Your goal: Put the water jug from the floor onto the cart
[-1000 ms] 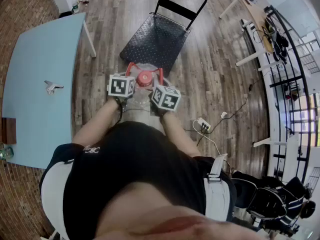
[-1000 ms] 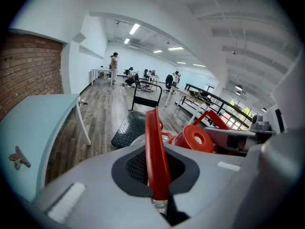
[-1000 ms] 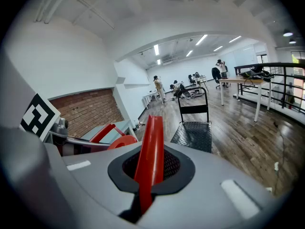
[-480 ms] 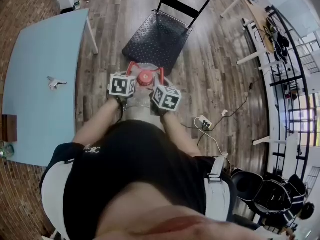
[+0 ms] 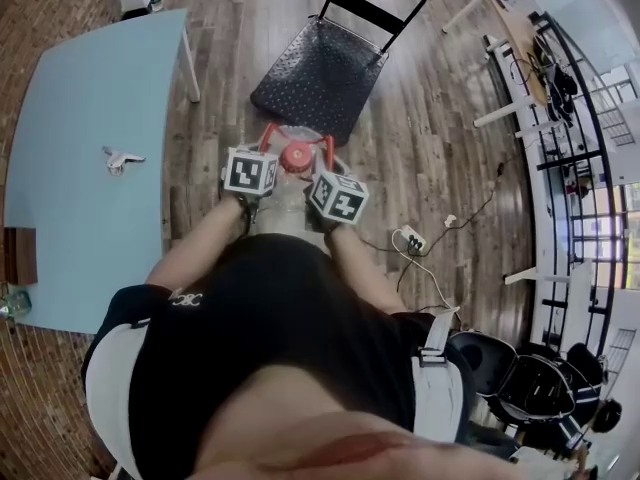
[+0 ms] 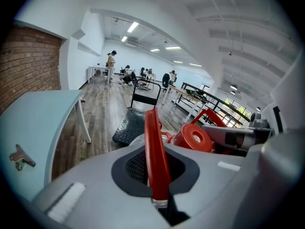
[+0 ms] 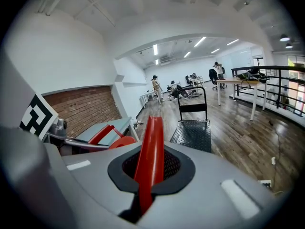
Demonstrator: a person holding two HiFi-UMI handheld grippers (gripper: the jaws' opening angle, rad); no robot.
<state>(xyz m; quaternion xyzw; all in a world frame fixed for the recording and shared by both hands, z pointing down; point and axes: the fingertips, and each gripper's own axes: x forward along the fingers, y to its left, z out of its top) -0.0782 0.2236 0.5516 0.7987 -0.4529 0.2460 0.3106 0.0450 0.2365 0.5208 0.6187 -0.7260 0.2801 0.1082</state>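
Observation:
The water jug (image 5: 294, 157) has a red cap and two red handles, and it hangs just in front of me, between both grippers. My left gripper (image 5: 262, 146) is shut on the left red handle (image 6: 155, 156). My right gripper (image 5: 322, 160) is shut on the right red handle (image 7: 150, 161). The red cap (image 6: 194, 137) shows beside the left jaws, and the cap (image 7: 123, 142) also appears at the left of the right gripper view. The black flat cart (image 5: 318, 73) with its upright handle stands on the wood floor straight ahead, a short way past the jug. The jug's body is mostly hidden.
A light blue table (image 5: 90, 138) runs along the left, with a small metal clip (image 5: 120, 157) on it. A white power strip (image 5: 410, 240) and its cable lie on the floor to the right. White desks (image 5: 505, 58) and railings stand further right, and black chairs (image 5: 520, 383) behind me.
Both grippers and the jug have shifted a little toward the cart, and the table has slid back in the head view. Both grips are unchanged.

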